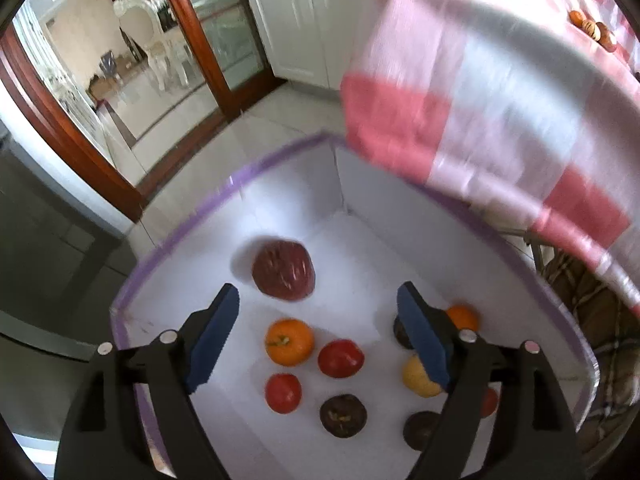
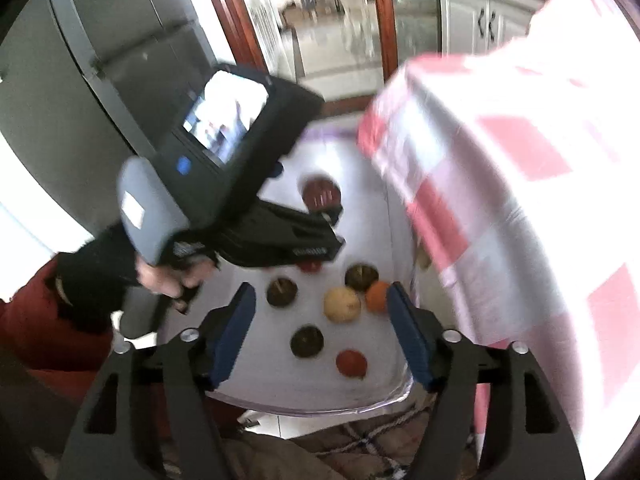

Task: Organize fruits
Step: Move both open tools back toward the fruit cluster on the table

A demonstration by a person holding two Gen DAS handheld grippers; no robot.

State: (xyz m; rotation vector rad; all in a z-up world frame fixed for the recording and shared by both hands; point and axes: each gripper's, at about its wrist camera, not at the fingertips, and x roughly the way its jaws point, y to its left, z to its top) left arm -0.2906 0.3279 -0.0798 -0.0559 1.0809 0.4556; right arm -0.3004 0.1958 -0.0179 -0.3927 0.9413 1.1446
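- Left gripper [image 1: 318, 314]: jaws spread wide and empty, hanging over the white box [image 1: 288, 184].
- Right gripper [image 2: 320, 308]: jaws apart, holding nothing, above the same box.
- Fruits lie loose on the box floor: a large dark red fruit [image 1: 283, 270] at 12 o'clock of the left jaws, an orange [image 1: 289, 341] and a red fruit [image 1: 340, 358] at 6.
- At 2 o'clock, a pink checked cloth [image 1: 480, 92] overhangs the box's far corner.
- Motion blur makes the dark fruits [image 2: 307, 341] hard to identify.

The checked tablecloth [image 1: 500, 92] overhangs the white box's [image 1: 336, 176] far side; its near side lies open.
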